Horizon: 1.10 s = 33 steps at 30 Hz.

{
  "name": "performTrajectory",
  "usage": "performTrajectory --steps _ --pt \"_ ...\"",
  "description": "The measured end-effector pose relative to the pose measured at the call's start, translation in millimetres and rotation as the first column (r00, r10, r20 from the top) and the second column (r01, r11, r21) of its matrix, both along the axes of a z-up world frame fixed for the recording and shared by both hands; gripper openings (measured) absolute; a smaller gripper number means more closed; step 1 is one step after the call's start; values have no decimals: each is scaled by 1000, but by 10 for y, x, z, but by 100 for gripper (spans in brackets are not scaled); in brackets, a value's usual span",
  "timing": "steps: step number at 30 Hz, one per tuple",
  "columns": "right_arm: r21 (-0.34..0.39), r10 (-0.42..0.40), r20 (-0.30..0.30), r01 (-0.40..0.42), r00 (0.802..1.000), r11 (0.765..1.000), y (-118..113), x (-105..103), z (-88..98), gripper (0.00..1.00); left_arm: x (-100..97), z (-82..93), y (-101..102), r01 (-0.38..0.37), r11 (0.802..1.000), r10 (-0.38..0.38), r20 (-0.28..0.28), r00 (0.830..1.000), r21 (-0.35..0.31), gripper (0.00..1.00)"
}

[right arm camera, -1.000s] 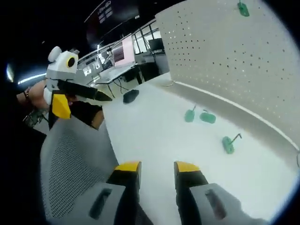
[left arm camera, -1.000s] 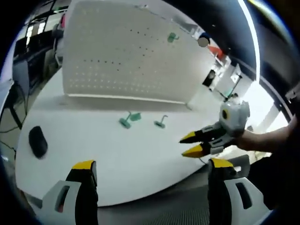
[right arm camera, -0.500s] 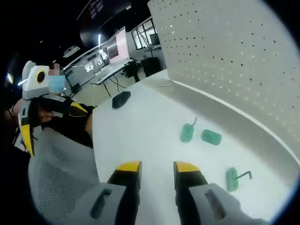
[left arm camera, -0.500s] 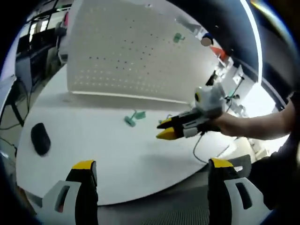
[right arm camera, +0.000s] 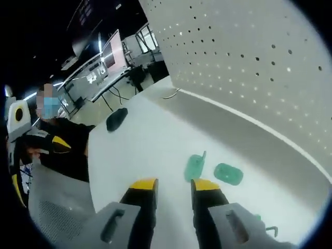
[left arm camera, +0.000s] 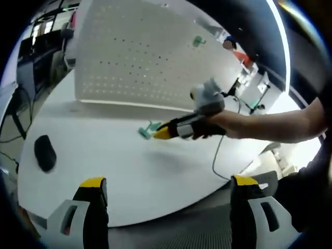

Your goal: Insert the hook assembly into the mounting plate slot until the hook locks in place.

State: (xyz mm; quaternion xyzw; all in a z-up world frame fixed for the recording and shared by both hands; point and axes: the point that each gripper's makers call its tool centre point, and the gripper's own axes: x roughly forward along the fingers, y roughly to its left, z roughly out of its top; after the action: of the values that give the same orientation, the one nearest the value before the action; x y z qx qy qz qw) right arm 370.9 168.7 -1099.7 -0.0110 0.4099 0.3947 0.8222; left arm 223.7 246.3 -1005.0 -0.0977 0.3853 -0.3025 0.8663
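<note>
In the left gripper view, the left gripper [left arm camera: 167,182] had its two yellow-tipped jaws set wide apart, with nothing between them, above the near edge of the white table [left arm camera: 129,166]. The right gripper [left arm camera: 162,133] came in from the right side, held in a person's hand [left arm camera: 210,126], and its yellow tips were just beside the green parts on the table. In the right gripper view, the right gripper [right arm camera: 174,184] showed its jaws close together with only a narrow gap, and they held nothing and touched nothing.

Three green pieces lay on the table in the right gripper view: a green hook piece [right arm camera: 194,167] with a thin pin pointing up, a green oval plate [right arm camera: 228,174] just beside it, and a third hook [right arm camera: 264,225] at the lower edge, mostly cut off. One more green hook [left arm camera: 197,41] was hanging high on the white pegboard [left arm camera: 135,57] that stood at the far edge of the table. One black mouse [left arm camera: 43,154] lay on the table, well apart from the green pieces.
</note>
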Motion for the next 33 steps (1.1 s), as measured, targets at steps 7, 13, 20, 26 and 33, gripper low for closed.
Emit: performTrajectory --steps 7,13,20,26,33 --pt "-1 -44 -23 44 999 999 9 138 -33 23 5 -30 18 -8 1000 8 -10 1000 -3 100" --pt "-8 -75 -41 75 996 997 18 245 -95 22 13 -60 11 -10 1000 10 -18 1000 -8 100" --pt "-19 -98 -54 97 994 995 50 334 -150 21 31 -92 24 -11 1000 10 -25 1000 -11 100" --pt "-25 -123 -93 121 988 992 45 374 -184 10 50 -94 47 -17 1000 17 -26 1000 -12 100" --pt "-50 -123 -86 119 989 992 29 338 -203 0 36 -95 45 -16 1000 15 -28 999 -13 100"
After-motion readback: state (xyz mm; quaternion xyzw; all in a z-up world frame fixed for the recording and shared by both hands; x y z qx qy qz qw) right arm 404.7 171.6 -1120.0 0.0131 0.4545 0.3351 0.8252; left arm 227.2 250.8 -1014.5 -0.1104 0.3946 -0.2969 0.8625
